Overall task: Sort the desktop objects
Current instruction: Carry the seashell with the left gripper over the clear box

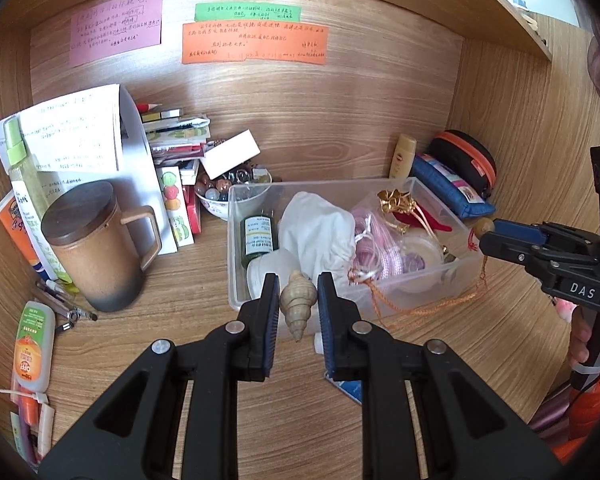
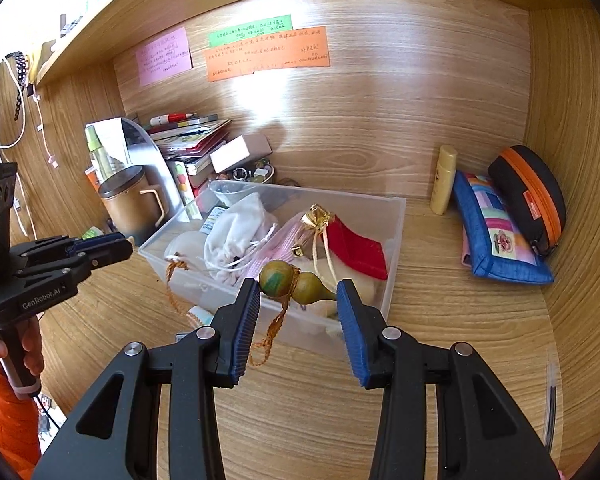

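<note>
A clear plastic box (image 1: 236,248) stands mid-desk, holding a white cloth pouch (image 1: 320,232), a dark green bottle (image 1: 256,236), a pink pouch and a gold-and-red charm (image 1: 400,204). My left gripper (image 1: 298,300) is shut on a beige spiral shell (image 1: 298,304), just at the box's near wall. My right gripper (image 2: 298,304) is shut on a green-brown wooden gourd (image 2: 292,280) with an orange cord, above the box's (image 2: 396,240) near edge. The right gripper also shows in the left wrist view (image 1: 488,236), the left gripper in the right wrist view (image 2: 120,246).
A brown lidded mug (image 1: 96,248), a spray bottle, stacked books (image 1: 176,136) and a bead bowl (image 1: 224,196) crowd the left. A yellow tube (image 2: 444,184), a blue pouch (image 2: 496,236) and a black-orange case (image 2: 532,196) lie at the right. Pens and a repellent bottle (image 1: 32,348) lie front left.
</note>
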Demonstrator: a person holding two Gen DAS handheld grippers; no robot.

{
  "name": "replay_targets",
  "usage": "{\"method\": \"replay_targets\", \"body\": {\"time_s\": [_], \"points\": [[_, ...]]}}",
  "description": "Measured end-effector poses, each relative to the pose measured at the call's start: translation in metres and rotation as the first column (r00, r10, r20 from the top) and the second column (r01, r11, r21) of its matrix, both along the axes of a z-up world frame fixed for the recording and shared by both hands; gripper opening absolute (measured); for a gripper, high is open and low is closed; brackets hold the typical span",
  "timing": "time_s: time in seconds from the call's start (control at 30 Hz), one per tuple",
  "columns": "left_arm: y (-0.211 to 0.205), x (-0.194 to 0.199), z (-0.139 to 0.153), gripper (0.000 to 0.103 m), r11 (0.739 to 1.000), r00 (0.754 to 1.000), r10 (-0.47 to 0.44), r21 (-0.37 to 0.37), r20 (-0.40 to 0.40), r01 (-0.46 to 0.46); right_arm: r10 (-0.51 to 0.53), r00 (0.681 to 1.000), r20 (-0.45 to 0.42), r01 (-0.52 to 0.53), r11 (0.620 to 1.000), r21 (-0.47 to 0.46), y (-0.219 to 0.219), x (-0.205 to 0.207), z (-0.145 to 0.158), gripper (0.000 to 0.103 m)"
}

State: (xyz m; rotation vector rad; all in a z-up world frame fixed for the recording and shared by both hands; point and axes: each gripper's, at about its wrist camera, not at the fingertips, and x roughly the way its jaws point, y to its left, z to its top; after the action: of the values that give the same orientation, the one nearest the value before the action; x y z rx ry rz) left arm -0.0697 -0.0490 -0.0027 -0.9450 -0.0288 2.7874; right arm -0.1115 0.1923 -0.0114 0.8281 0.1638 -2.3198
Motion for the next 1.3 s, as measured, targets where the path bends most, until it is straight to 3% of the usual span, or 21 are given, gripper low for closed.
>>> {"method": "replay_targets", "body": {"time_s": [0.43, 1.3], "points": [[0.006, -0.022, 0.010, 0.018, 1.000, 1.000, -0.023, -0.022, -0.017, 0.023, 0.015, 0.997, -0.070, -0.014, 1.000, 0.017, -0.015, -0.025, 0.018, 0.037], [-0.001, -0.065, -0.033, 0.018, 1.000, 0.995, -0.022, -0.010, 0.100, 0.023, 0.061, 0.997, 0.055, -0.066, 0.993, 0.094, -0.047, -0.049, -0.031, 0.037]]}}
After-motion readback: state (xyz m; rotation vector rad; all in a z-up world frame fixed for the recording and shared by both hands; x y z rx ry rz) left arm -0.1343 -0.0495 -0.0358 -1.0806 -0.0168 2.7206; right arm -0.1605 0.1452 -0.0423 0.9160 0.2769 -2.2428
